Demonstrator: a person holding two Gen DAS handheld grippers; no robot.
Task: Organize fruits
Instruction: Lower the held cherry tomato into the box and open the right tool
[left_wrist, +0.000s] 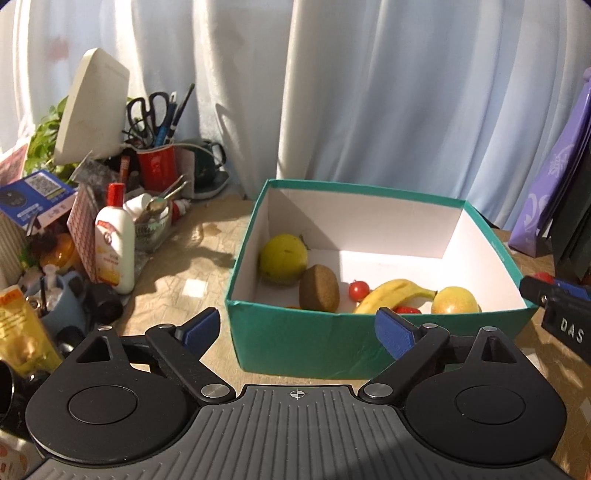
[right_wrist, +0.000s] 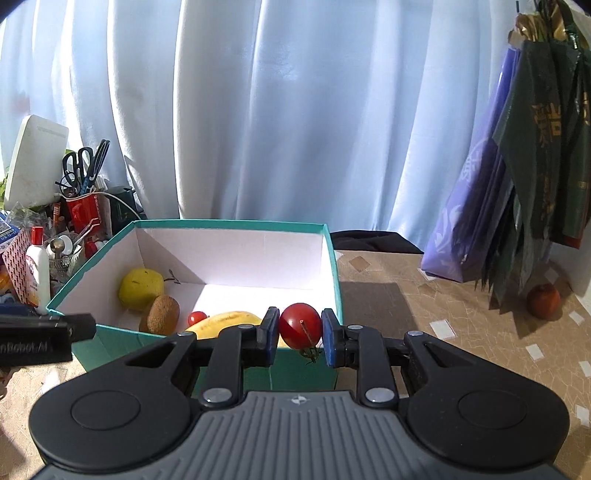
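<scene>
R gripper (right_wrist: 300, 334) clamps tomato (right_wrist: 299, 325); L gripper (left_wrist: 295, 330) wide.

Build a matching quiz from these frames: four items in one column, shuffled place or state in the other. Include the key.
Items:
1. kiwi
2. tomato
3. left gripper
4. apple

Places or states:
A. on the table by the hanging bags
B. jaws open, nothing between them
C. inside the teal box
D. clamped in the right gripper

Pairs: 1-C, 2-D, 3-B, 4-A

A tan crackle-patterned table (right_wrist: 461, 325) carries a teal box (left_wrist: 306, 343), a white lotion bottle (left_wrist: 115, 251), a purple bag (right_wrist: 469, 221), a reddish fruit (right_wrist: 543, 301)
</scene>
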